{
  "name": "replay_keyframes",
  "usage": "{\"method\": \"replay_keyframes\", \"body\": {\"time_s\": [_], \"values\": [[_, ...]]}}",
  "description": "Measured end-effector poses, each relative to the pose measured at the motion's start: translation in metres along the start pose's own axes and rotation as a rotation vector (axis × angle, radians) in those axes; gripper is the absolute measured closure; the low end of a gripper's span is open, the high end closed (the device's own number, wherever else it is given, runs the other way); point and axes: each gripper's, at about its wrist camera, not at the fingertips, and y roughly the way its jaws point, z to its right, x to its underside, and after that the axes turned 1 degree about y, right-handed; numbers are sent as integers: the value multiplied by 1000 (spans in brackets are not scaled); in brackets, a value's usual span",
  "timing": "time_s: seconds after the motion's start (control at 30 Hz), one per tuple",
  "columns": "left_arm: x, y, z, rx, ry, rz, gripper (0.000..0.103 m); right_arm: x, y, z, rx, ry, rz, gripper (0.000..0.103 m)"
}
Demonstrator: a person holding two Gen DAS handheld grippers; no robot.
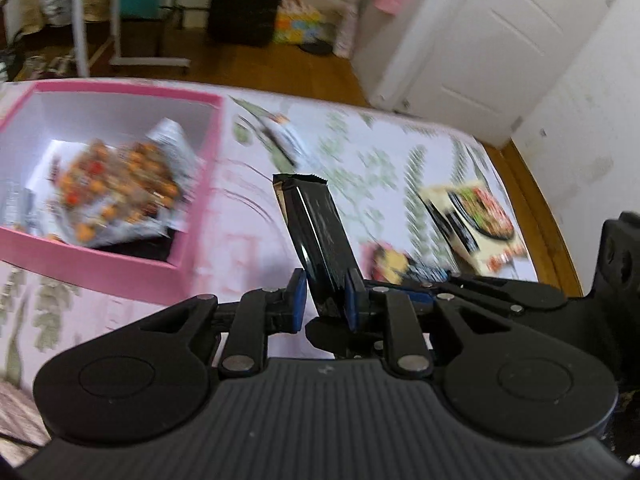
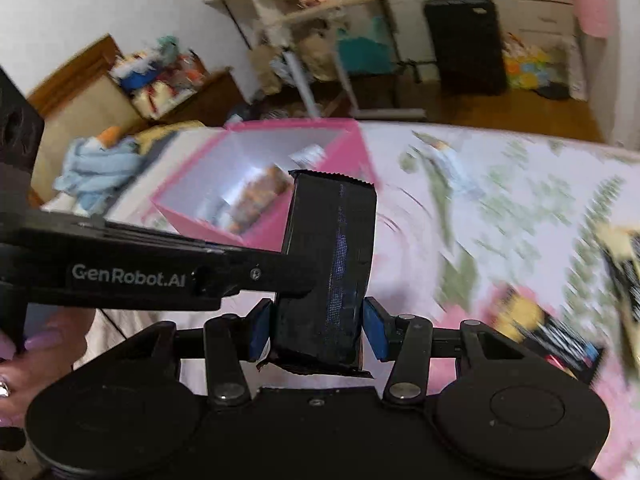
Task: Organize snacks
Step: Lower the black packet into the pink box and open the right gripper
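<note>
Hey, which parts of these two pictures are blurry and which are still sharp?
Left wrist view: the pink box, its snack bags and the floral cloth are smeared, while the left gripper and its black snack bar stay crisp. Right wrist view: cloth and loose snacks streak, the right gripper and its black packet look sharp.
</note>
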Motion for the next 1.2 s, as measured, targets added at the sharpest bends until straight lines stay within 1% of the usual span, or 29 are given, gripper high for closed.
{"method": "replay_keyframes", "body": {"time_s": [0.07,0.13,0.3,0.37,0.53,0.57,0.63,0.67,0.73,0.77,0.8,0.93,1.0,1.07,1.2], "values": [[-8,-7,-17,-23,-23,30,85,-11,13,-9,-35,-26,19,49],[-16,-10,-32,-45,-33,44,85,-22,27,-17,-67,-47,38,49],[-33,-14,-65,-98,-62,68,83,-47,61,-28,-148,-57,37,49],[-39,-10,-76,-118,-70,79,82,-55,75,-33,-168,-52,38,49],[-53,14,-100,-185,-82,62,81,-71,111,-33,-195,-52,25,49],[-55,19,-106,-181,-89,59,80,-75,117,-31,-205,-37,19,48],[-58,25,-118,-150,-144,56,74,-79,122,-29,-199,-28,14,46],[-58,27,-122,-136,-155,50,73,-79,123,-29,-189,-34,17,44],[-56,28,-124,-138,-155,51,70,-77,124,-34,-165,-68,25,39],[-53,29,-124,-149,-156,55,64,-74,123,-37,-152,-91,33,37],[-51,29,-124,-163,-159,61,58,-73,121,-37,-145,-105,36,37],[-42,22,-122,-250,-142,101,54,-65,108,-43,-129,-149,57,28],[-41,17,-122,-238,-146,102,54,-63,98,-42,-122,-154,66,28],[-40,10,-121,-206,-153,100,54,-59,85,-39,-137,-152,77,28],[-38,-4,-109,-189,-124,105,54,-50,53,-29,-131,-124,105,28]]}}
